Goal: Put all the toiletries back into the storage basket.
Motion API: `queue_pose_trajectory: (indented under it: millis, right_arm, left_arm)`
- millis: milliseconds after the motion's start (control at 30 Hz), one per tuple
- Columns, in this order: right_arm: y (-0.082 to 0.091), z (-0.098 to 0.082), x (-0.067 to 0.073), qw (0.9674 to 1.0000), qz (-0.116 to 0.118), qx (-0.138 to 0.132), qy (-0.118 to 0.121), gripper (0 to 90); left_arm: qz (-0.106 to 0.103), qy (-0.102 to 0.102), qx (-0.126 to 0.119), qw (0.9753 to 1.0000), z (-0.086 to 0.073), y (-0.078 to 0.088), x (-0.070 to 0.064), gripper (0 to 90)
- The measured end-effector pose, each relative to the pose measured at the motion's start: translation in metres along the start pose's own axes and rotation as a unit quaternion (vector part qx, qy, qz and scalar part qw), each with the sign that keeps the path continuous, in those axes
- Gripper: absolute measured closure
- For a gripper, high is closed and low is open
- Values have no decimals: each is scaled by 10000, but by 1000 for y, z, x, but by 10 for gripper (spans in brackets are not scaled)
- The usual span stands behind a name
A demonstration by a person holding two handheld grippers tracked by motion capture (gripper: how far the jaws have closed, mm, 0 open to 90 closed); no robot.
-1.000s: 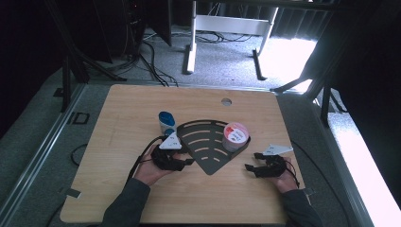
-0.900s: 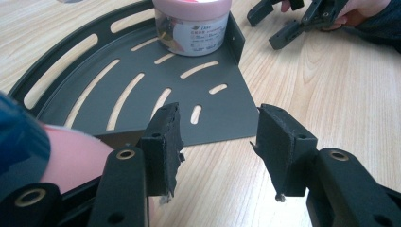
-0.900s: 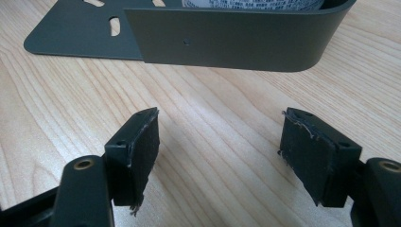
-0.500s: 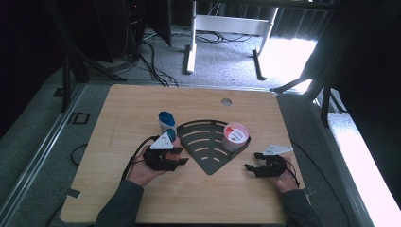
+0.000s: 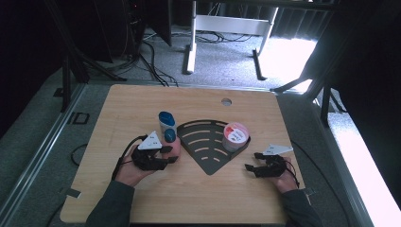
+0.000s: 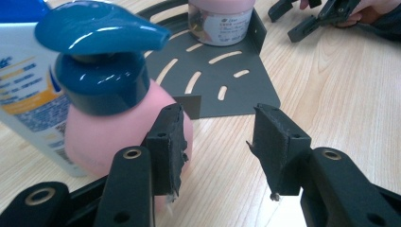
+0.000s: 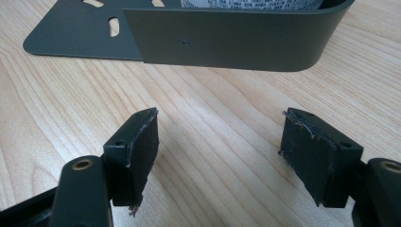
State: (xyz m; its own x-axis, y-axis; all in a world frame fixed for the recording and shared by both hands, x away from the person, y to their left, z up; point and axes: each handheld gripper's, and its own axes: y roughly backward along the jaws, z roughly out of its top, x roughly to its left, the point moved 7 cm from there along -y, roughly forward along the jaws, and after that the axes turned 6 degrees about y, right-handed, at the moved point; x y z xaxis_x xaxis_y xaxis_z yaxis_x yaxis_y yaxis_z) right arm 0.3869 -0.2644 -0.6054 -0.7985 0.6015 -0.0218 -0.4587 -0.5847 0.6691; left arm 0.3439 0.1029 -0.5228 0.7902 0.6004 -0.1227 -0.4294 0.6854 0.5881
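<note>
Wooden table (image 5: 142, 109) over grey carpet (image 5: 38, 142): left gripper (image 6: 215, 142) jaws closing emptily beside pink bottle (image 6: 101, 137), right gripper (image 7: 220, 151) released

My left claw (image 6: 215, 142) has matt, frayed rubbery pads; the pump bottle (image 6: 113, 109) is glossy plastic, the fan-shaped tray (image 6: 222, 80) matt dark metal, the surface (image 6: 331, 94) pale wood grain.

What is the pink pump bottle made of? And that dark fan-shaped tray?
The pump bottle looks like plastic: a matte pink body under a glossy blue pump head that reflects the light. The tray looks like thin sheet metal with a matte dark coating, judging by its cut slots and bent-up wall.
</note>
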Motion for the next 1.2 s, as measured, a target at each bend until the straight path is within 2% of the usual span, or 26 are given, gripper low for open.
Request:
queue_pose_trajectory:
  millis: [133, 400, 633, 767, 933, 1200]
  right_arm:
    - [0, 0, 0, 10000, -3, -3, 8, 279]
    - [0, 0, 0, 10000, 3, -5, -1, 279]
    - [0, 0, 0, 10000, 2, -5, 3, 279]
    - [0, 0, 0, 10000, 1, -3, 15, 277]
    - [0, 0, 0, 10000, 2, -3, 13, 277]
    - [0, 0, 0, 10000, 9, -7, -3, 277]
  left_arm:
    - [13, 12, 45, 10000, 0, 5, 5, 541]
    - [238, 12, 6, 9997, 5, 16, 15, 521]
    - [351, 19, 34, 9994, 10, 21, 22, 494]
    - [347, 63, 67, 9994, 12, 18, 28, 488]
    - [510, 70, 147, 9986, 14, 11, 36, 434]
    - [466, 108, 125, 9988, 19, -2, 41, 425]
